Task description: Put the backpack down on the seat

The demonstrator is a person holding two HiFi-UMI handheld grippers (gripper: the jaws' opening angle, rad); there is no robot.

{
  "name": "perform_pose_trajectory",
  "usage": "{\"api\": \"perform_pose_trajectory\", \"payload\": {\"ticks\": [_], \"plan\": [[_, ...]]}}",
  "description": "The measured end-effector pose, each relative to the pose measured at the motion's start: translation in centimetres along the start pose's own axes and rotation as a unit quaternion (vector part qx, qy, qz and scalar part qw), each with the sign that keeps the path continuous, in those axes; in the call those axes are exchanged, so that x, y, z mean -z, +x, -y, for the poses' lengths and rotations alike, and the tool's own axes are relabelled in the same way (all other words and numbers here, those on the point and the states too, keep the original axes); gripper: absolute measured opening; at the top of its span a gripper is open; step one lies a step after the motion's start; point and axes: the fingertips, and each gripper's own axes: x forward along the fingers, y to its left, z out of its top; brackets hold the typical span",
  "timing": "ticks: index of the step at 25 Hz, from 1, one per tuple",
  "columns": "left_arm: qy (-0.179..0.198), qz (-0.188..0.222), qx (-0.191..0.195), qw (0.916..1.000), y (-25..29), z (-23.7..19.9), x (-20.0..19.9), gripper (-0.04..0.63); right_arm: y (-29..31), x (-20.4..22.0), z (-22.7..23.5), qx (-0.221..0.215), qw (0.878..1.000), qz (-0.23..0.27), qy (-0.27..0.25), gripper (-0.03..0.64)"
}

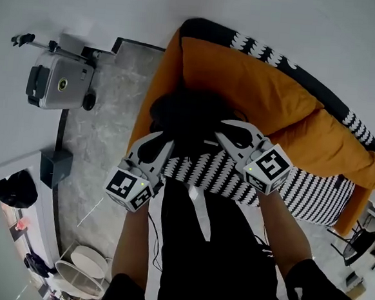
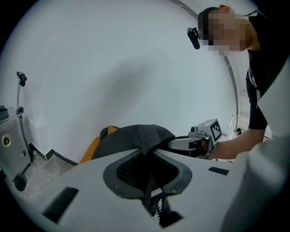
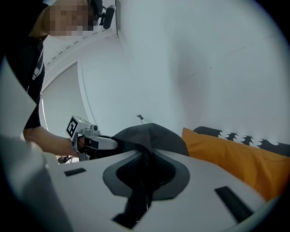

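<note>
- Right at my tongs: the left gripper is clamped on black backpack fabric, and the right gripper is pinching it the same way.
- Between the two tips, the backpack bunches up, held from both sides.
- Just past the tips is the orange seat. I can't tell if the bag is touching it.
- Way out left of the left gripper, a grey suitcase stands on the floor.
</note>
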Motion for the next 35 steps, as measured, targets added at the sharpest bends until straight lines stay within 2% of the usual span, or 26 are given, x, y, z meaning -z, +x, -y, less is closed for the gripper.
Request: {"api": "perform_pose_trajectory", "payload": {"ticks": [10, 19, 35], "plan": [[0.031, -0.021, -0.006, 0.9993, 2.8, -2.3, -1.2, 0.049, 1.8, -0.6, 3.2, 0.022, 1.0, -0.004, -0.013, 0.04], [0.039, -0.034, -0.017, 0.9985, 5.7, -5.1, -2.2, 0.049, 4.2, -1.1, 6.7, 0.038, 0.999, -0.004, -0.021, 0.04], [0.035, -0.059, -0.028, 0.9972, 10.0, -8.3, -3.0, 0.051, 6.6, -1.3, 11.6, 0.046, 0.999, 0.005, 0.028, 0.041]]}}
